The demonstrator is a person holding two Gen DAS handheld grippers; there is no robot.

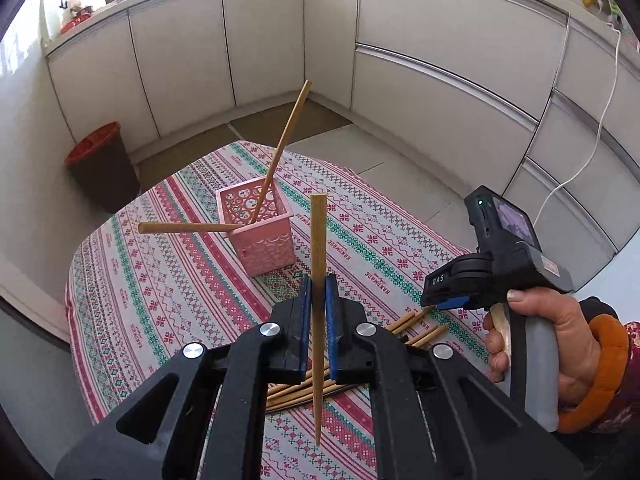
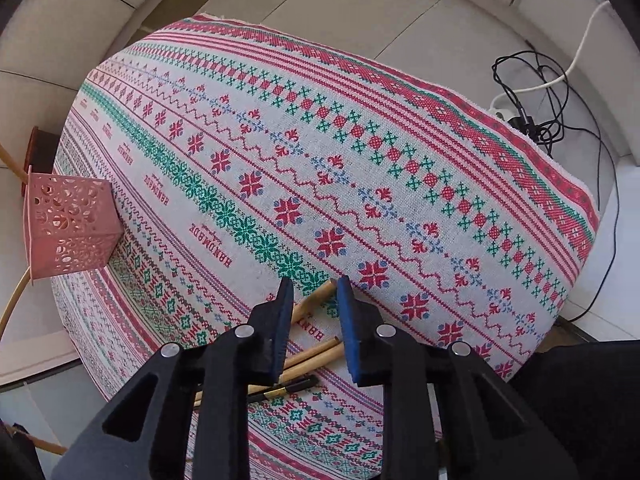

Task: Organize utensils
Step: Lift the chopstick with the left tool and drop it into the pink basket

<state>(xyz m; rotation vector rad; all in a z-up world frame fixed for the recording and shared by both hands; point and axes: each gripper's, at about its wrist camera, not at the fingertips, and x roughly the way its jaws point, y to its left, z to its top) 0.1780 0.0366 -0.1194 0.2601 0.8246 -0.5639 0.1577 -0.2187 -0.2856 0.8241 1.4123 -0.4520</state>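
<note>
Left view, left gripper (image 1: 319, 304): jaws pinching an upright chopstick (image 1: 318, 264) above the counter (image 1: 180, 280)
Left view, basket (image 1: 260, 232): pink, far of the jaws; two sticks (image 1: 280, 152) lean out of it, one toward the left, one toward the far side
Left view, pile (image 1: 416, 330): loose chopsticks lying under and right of the jaws
Left view, right gripper (image 1: 444, 296): held in a hand (image 1: 560, 344) at right, over the pile
Right view, right gripper (image 2: 314, 320): jaws spread, holding nothing; over the pile (image 2: 316, 354)
Right view, basket (image 2: 72, 226): far left on the cloth (image 2: 400, 140)
Right view, cables (image 2: 536, 92): on the floor, far right
</note>
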